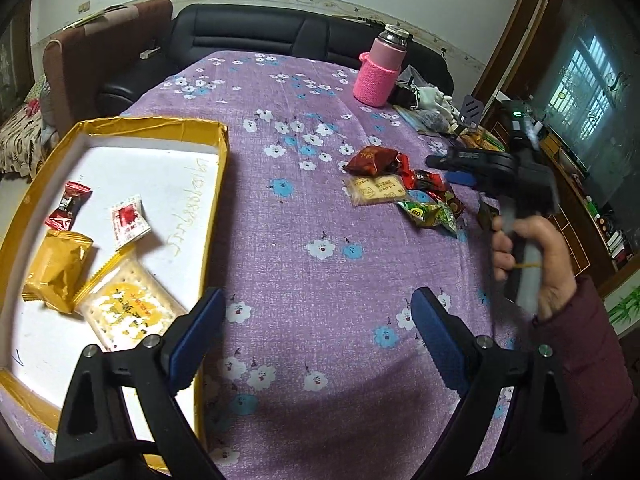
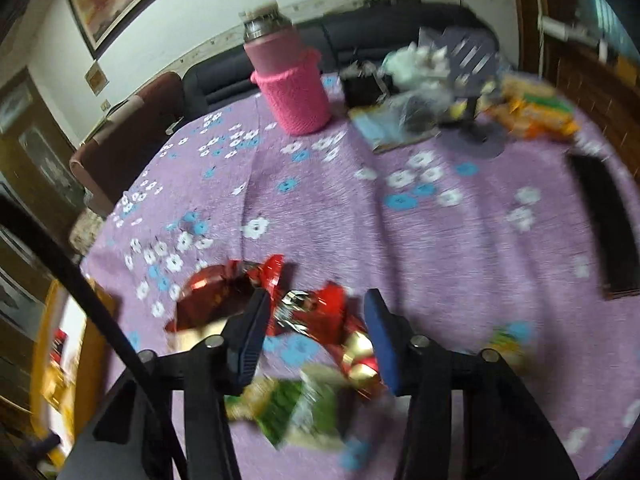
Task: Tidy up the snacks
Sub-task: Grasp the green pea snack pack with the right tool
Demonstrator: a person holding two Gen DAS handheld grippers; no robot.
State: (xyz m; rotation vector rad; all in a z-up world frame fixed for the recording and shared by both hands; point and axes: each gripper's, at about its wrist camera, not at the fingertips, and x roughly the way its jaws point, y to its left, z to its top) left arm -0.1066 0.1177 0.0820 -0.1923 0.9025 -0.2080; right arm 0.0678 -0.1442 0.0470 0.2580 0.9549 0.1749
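A gold-rimmed box (image 1: pixel 218 184) with a white floor lies at the left of the purple table. It holds a red candy (image 1: pixel 68 206), a white-red sachet (image 1: pixel 129 220), a gold packet (image 1: pixel 58 270) and a cracker pack (image 1: pixel 128 306). My left gripper (image 1: pixel 316 308) is open and empty above the cloth beside the box. A pile of loose snacks (image 1: pixel 404 190) lies mid-table. My right gripper (image 2: pixel 316 300) is open just above that pile, with a red candy (image 2: pixel 312 306) between its fingers and a green packet (image 2: pixel 296 404) below; it also shows in the left wrist view (image 1: pixel 460 168).
A pink-sleeved flask (image 1: pixel 380 70) stands at the far side of the table. Clutter with bags and a small stand (image 2: pixel 468 80) lies at the far right. A black flat object (image 2: pixel 604 228) lies on the right. A dark sofa (image 1: pixel 260 32) is behind the table.
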